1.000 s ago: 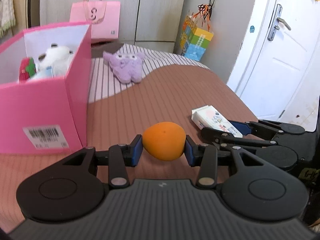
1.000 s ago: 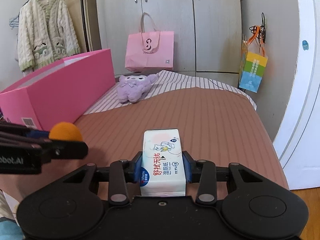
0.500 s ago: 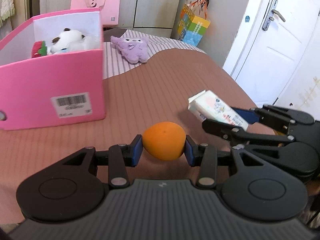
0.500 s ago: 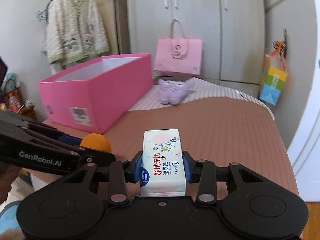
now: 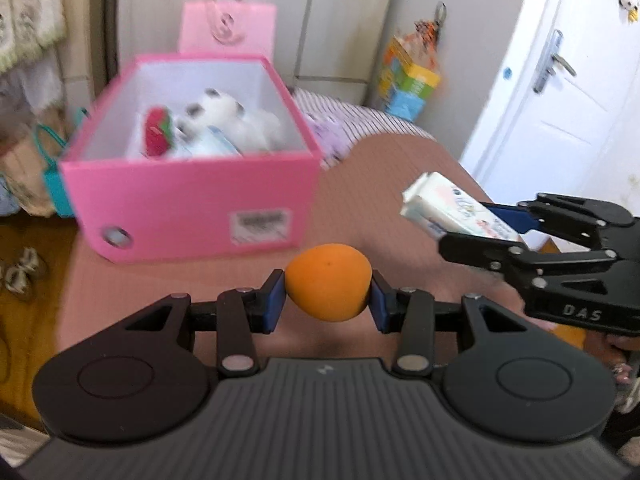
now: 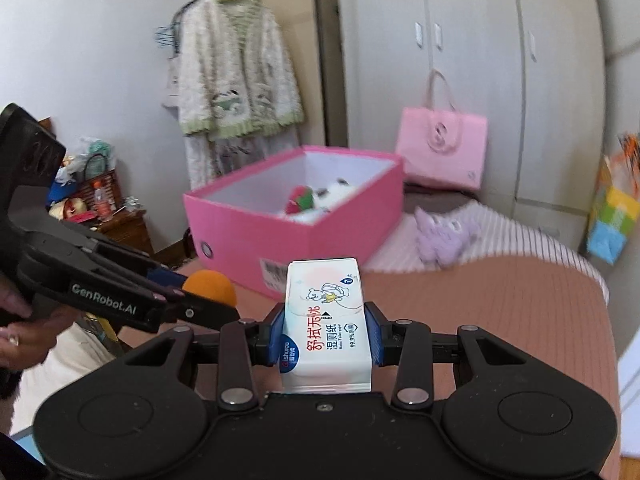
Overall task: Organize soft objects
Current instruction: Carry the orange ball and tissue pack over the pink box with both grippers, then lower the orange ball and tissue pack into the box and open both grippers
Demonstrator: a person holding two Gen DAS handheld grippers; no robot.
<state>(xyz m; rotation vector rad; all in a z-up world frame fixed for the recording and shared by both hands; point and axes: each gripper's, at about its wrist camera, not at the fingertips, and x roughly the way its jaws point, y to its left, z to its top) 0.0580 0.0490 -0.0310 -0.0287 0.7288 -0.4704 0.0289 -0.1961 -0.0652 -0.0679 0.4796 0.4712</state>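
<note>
An orange foam ball (image 5: 327, 282) is clamped between the blue pads of the left gripper (image 5: 327, 296), both pads pressed against its sides. A pack of wet wipes (image 6: 326, 320) is gripped lengthwise by the right gripper (image 6: 325, 330), its printed face turned up and its far end projecting past the fingertips. Both items are held in the air above the near part of a bed (image 6: 500, 300) covered with a brown ribbed spread.

An open pink storage box (image 5: 192, 200) is seen standing at the bed's left edge, near the front corner, with a barcode label on its near wall. Inside it, a white plush toy (image 5: 232, 120) and a red-and-green soft item (image 5: 158, 132) are seen lying together against the far wall. A purple plush toy (image 6: 440, 236) is seen lying on the striped part of the bedding, just beyond the box's right far corner and apart from it.

In the left wrist view the right gripper is seen to the right of the ball, close by but not touching. A pink tote bag (image 6: 442, 148) is seen standing against the wardrobe behind the bed.
</note>
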